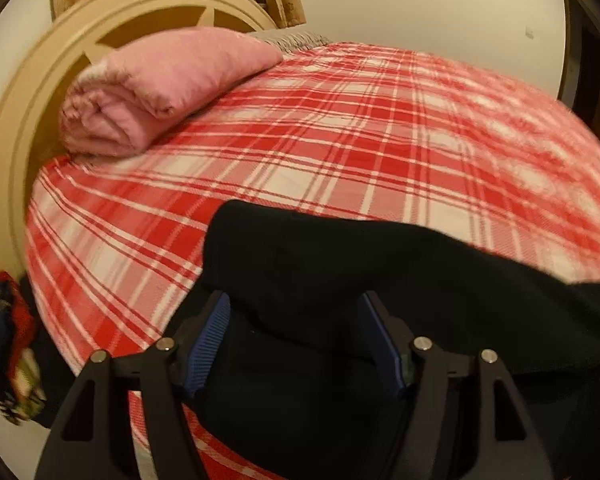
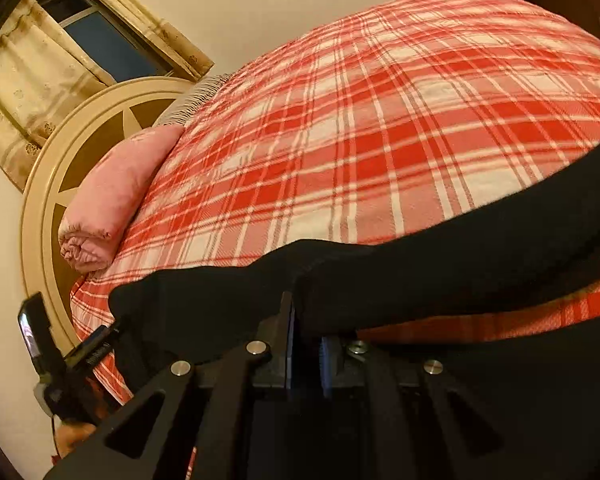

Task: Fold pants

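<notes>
One pair of black soft-cloth pants lies along the near edge of the red-and-white plaid bedcover, still long and bunched; no finished fold shows. Right gripper: jaws together, pinching a ridge of the cloth. Left gripper: jaws apart, cloth lying between its blue pads, unpressed. Judged early; folding remains. Beyond: rolled pink blanket, cream wooden headboard.

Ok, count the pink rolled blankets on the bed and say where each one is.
1. The pink rolled blanket lies at the head of the bed, against the round headboard, on the red plaid cover. The black pants could hide something in the foreground.
</notes>
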{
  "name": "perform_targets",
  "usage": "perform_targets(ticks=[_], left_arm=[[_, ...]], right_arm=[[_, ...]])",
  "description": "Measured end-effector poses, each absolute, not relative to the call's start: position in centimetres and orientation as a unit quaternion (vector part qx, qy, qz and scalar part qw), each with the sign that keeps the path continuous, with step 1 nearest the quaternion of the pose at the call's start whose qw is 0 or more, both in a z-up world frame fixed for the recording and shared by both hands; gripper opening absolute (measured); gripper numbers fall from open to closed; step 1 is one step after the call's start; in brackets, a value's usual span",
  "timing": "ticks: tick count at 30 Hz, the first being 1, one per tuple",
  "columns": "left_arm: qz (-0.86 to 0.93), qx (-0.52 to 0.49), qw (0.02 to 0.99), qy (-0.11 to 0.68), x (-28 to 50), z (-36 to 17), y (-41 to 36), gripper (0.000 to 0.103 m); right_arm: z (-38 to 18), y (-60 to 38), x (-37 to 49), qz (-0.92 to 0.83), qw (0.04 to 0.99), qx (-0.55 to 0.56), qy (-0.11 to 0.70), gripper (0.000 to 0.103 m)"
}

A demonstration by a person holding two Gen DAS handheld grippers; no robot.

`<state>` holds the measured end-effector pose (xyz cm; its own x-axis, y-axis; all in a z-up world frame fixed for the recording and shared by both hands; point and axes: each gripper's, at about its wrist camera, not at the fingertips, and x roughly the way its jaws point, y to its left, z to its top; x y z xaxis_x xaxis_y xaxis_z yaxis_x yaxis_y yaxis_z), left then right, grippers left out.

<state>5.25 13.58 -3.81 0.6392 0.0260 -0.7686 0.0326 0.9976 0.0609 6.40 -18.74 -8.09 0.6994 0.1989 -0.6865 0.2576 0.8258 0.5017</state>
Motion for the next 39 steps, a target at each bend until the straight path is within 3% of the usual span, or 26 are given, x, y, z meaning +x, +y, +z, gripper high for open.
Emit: perform_targets(ticks=[6, 8, 10, 12, 15, 18, 19, 21, 31, 32, 34, 35, 36, 39], left_arm=[[-0.005, -0.044, 0.905, 0.423, 4.3, -3.3, 17.7, 0.074], [-0.011, -0.058, 0.904, 0.424, 4.2, -3.3, 18.4, 0.074], [-0.014, -0.073, 0.902, 0.426, 4.0, -3.5, 19.1, 0.074], [-0.021, -0.095, 0.896, 0.433, 3.8, -4.0, 19.6, 0.074], [-0.034, -0.128, 0.884, 0.448, 3.7, -5.0, 20.0, 0.074], [-0.052, -0.148, 0.872, 0.463, 4.2, -5.7, 19.7, 0.074], [-0.061, -0.161, 0.869, 0.464, 4.4, -5.9, 19.6, 0.074], [-0.078, -0.193, 0.858, 0.47, 5.1, -6.4, 19.5, 0.074], [-0.081, -0.293, 0.834, 0.461, 8.2, -7.5, 19.4, 0.081], [-0.079, -0.305, 0.832, 0.456, 8.3, -7.5, 19.5, 0.079], [-0.072, -0.305, 0.836, 0.45, 8.3, -7.2, 19.6, 0.058], [-0.074, -0.296, 0.84, 0.448, 8.2, -6.9, 19.5, 0.033], [-0.082, -0.288, 0.843, 0.447, 8.2, -6.7, 19.5, 0.018], [-0.1, -0.284, 0.851, 0.431, 7.6, -5.9, 19.9, 0.013]], right_arm=[[-11.1, -20.2, 6.5, 0.004, 0.836, 0.368, 0.407, 0.014], [-10.9, -20.3, 6.4, 0.013, 0.834, 0.38, 0.4, 0.022], [-10.8, -20.3, 6.4, 0.021, 0.831, 0.392, 0.393, 0.052], [-11.0, -20.3, 6.3, 0.022, 0.824, 0.411, 0.389, 0.059], [-11.4, -20.0, 7.0, 0.037, 0.821, 0.424, 0.381, 0.058], [-10.9, -19.6, 7.4, 0.028, 0.835, 0.399, 0.379, 0.024], [-10.6, -19.5, 7.3, 0.019, 0.841, 0.385, 0.38, 0.017], [-9.9, -19.6, 6.9, 0.018, 0.849, 0.379, 0.369, 0.012], [-6.4, -18.8, 3.3, 0.053, 0.883, 0.34, 0.32, 0.011], [-6.7, -18.7, 3.3, 0.05, 0.881, 0.342, 0.324, 0.011], [-7.0, -18.6, 3.4, 0.047, 0.88, 0.338, 0.329, 0.011], [-7.0, -18.5, 3.4, 0.047, 0.881, 0.336, 0.329, 0.011], [-6.8, -18.5, 3.4, 0.049, 0.882, 0.335, 0.327, 0.011], [-5.6, -18.2, 2.9, 0.064, 0.889, 0.33, 0.312, 0.011]])
